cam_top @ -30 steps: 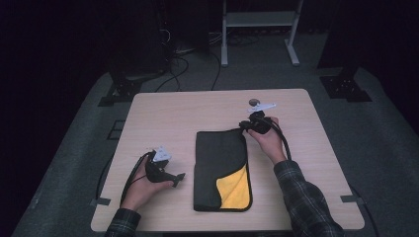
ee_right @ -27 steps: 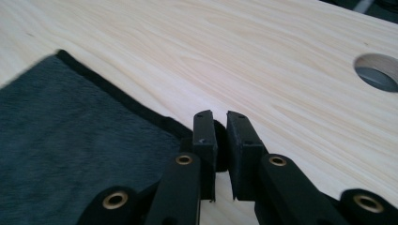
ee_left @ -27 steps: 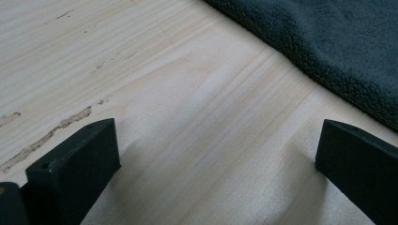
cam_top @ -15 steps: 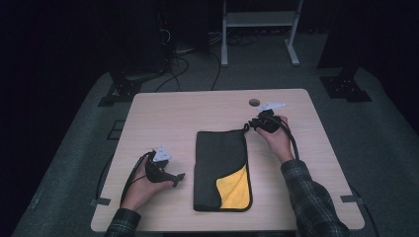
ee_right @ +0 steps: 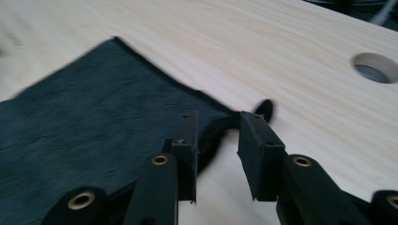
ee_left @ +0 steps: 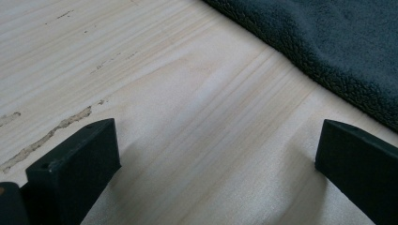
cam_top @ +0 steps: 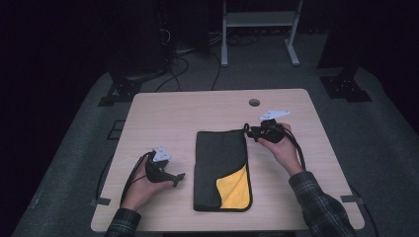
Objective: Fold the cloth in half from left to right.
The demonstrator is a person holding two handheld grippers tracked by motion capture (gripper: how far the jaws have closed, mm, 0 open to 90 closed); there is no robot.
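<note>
While the left tongs [cam_top: 180, 176] gape empty, the right tongs [ee_right: 217, 140], just opening, straddle the dark cloth's [ee_right: 94, 136] corner

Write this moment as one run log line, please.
left gripper: open, on table | right gripper: jaws just opening, at cloth corner, nothing pinched
</note>
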